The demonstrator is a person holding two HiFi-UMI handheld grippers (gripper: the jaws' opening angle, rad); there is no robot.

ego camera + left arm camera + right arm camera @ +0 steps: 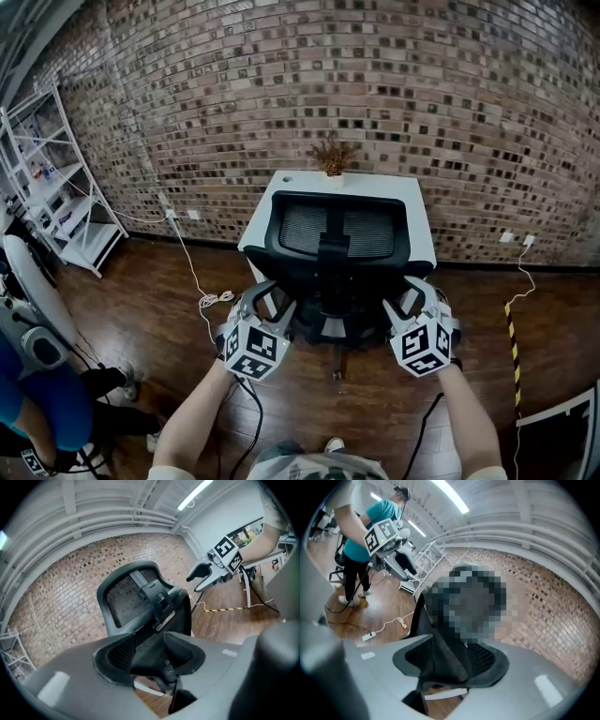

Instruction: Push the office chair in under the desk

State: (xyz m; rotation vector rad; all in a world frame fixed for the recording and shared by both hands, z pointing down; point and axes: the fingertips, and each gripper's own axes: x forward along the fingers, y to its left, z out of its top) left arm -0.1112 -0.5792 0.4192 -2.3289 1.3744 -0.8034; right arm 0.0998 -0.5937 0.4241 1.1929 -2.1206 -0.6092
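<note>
A black office chair (337,234) with a mesh back stands with its back to me, in front of a white desk (419,230) that is against the brick wall. My left gripper (270,298) is at the chair's left side. In the left gripper view its pads (117,653) close on a black part of the chair (131,597). My right gripper (412,298) is at the chair's right side. In the right gripper view its jaws (450,656) hold a black edge of the chair (440,658) between the pads. A mosaic patch hides the chair's back in that view.
A small dried plant (333,155) stands at the back of the desk. A white shelf rack (56,178) is at the left wall. A white cable (211,300) lies on the wood floor left of the chair. A person in teal (37,403) stands at lower left. Yellow-black tape (511,347) marks the floor at right.
</note>
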